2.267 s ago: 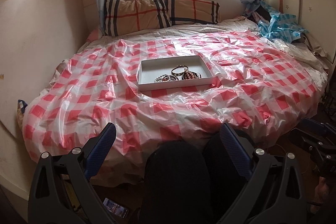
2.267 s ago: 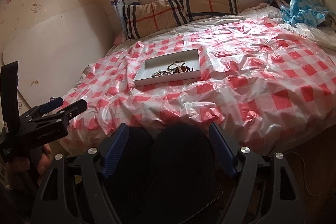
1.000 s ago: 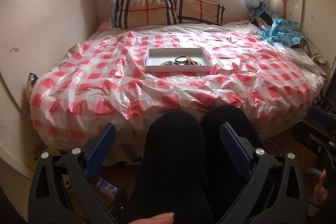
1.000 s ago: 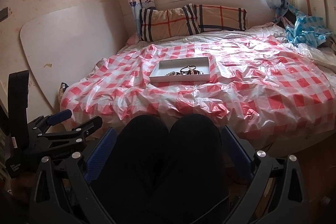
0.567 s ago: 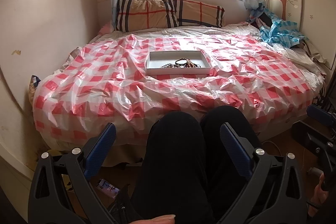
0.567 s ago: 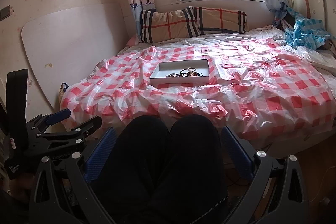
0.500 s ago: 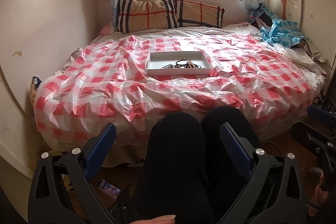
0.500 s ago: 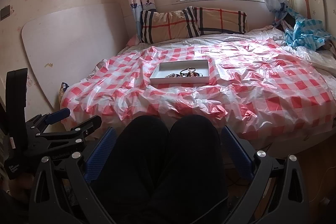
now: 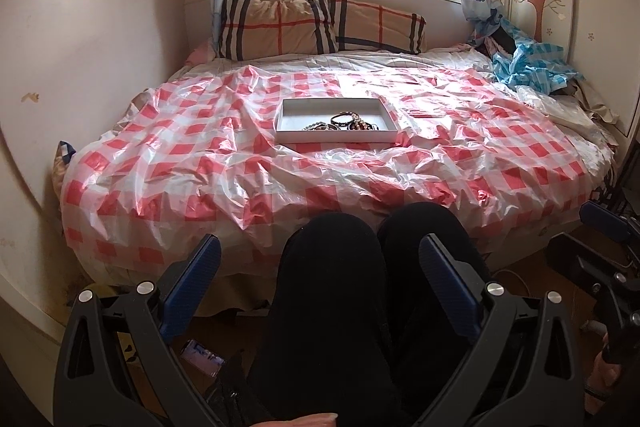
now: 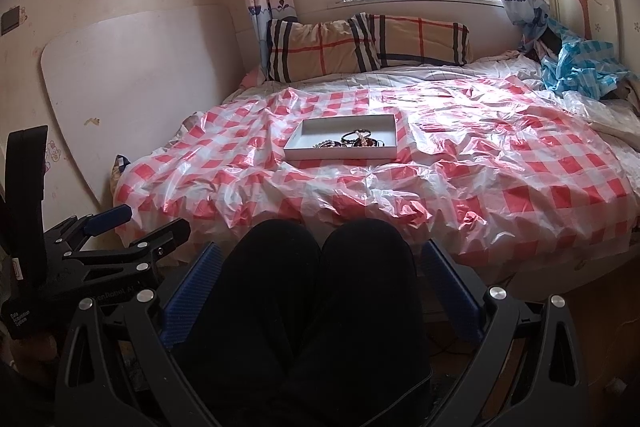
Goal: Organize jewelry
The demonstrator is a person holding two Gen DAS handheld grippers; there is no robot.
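Note:
A white tray point(image 9: 294, 138) lies on the bed's red-checked plastic cover, holding several bracelets point(image 9: 348, 122) bunched at its right front. It also shows in the right wrist view point(image 10: 304, 153) with the bracelets point(image 10: 358, 139). My left gripper point(image 9: 320, 259) is open and empty, low over the person's black-trousered knees, far short of the tray. My right gripper point(image 10: 318, 267) is open and empty, also over the knees. The left gripper shows again at the left of the right wrist view point(image 10: 140, 223).
The bed point(image 9: 200, 167) fills the room's middle. Plaid pillows point(image 9: 320, 27) lie at its head under the window. A blue checked cloth heap point(image 9: 528, 67) sits at the far right. A white board point(image 10: 132, 87) leans on the left wall. A phone point(image 9: 200, 351) lies on the floor.
Both grippers have drawn back and down from the bed, so the tray looks smaller and farther. In the last half second almost nothing has moved. Both stay open.

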